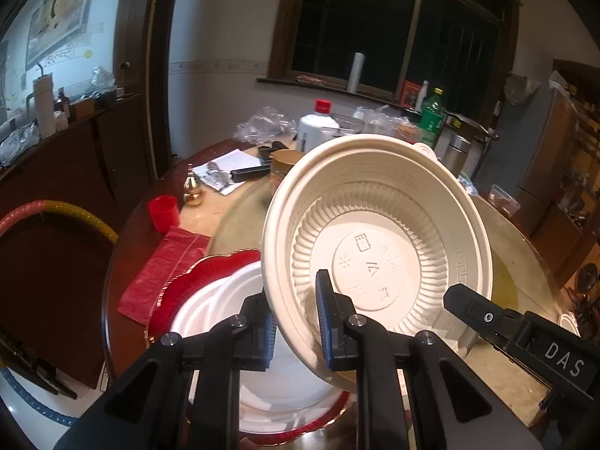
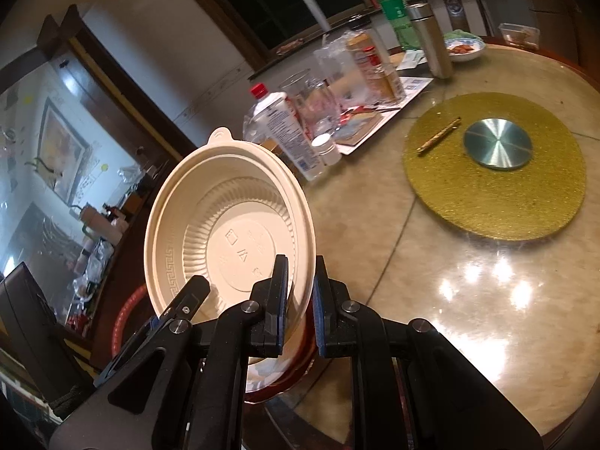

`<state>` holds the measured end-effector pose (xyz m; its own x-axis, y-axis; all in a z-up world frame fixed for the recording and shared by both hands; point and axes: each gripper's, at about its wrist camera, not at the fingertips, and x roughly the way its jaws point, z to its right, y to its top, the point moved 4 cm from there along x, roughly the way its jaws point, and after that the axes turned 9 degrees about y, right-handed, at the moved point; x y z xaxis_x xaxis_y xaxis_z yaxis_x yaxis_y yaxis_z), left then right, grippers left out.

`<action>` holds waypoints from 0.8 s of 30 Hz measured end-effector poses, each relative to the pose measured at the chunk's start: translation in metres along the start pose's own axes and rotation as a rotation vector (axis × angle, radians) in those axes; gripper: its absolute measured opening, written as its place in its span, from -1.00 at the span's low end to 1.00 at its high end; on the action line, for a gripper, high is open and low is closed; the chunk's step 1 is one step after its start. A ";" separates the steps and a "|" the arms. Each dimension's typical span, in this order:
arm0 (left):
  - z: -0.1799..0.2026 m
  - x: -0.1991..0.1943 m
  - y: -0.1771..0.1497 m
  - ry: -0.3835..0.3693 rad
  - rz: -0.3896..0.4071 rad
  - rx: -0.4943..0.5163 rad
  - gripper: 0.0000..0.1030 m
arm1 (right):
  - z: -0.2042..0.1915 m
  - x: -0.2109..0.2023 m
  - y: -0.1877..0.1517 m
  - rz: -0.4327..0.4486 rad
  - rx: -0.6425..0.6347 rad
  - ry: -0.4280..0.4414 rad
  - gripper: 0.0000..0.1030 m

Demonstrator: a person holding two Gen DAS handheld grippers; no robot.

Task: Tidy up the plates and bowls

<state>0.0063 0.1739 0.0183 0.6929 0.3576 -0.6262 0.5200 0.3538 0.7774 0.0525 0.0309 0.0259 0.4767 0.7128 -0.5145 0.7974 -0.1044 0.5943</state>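
We hold the cream bowl [image 1: 378,247] tipped on edge, hollow facing us, left claw [image 1: 296,322] and right claw [image 2: 300,300] each pinching its near rim. White plate [image 1: 225,300] sits below-left; bare bench [image 2: 431,281] lies right.

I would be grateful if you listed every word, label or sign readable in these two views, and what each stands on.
"DAS": white letters on the right tongs, seen from the left wrist.
Moulded symbols and a small code on the bowl base: a snowflake shows, the code too faint to read.
White bottle label: print too small.
Green bottle label: blurred.
Sheets on the table: blurred.
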 end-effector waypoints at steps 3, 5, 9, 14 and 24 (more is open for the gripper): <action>-0.008 0.001 -0.001 0.017 0.001 -0.008 -0.66 | -0.006 0.006 -0.003 -0.014 -0.014 0.007 -0.77; -0.013 0.001 -0.001 0.026 -0.002 -0.015 -0.65 | -0.010 0.010 -0.006 -0.027 -0.021 0.012 -0.77; -0.024 0.001 -0.003 0.042 -0.004 -0.023 -0.65 | -0.019 0.016 -0.011 -0.052 -0.042 0.020 -0.77; -0.036 0.005 -0.006 0.057 -0.015 -0.032 -0.65 | -0.024 0.024 -0.017 -0.080 -0.055 0.031 -0.77; -0.044 0.010 -0.011 0.076 -0.035 -0.041 -0.64 | -0.030 0.034 -0.027 -0.116 -0.061 0.038 -0.77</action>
<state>-0.0150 0.2118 0.0007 0.6336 0.4084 -0.6571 0.5218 0.4016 0.7526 0.0358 0.0785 0.0114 0.3671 0.7434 -0.5592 0.8220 0.0221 0.5690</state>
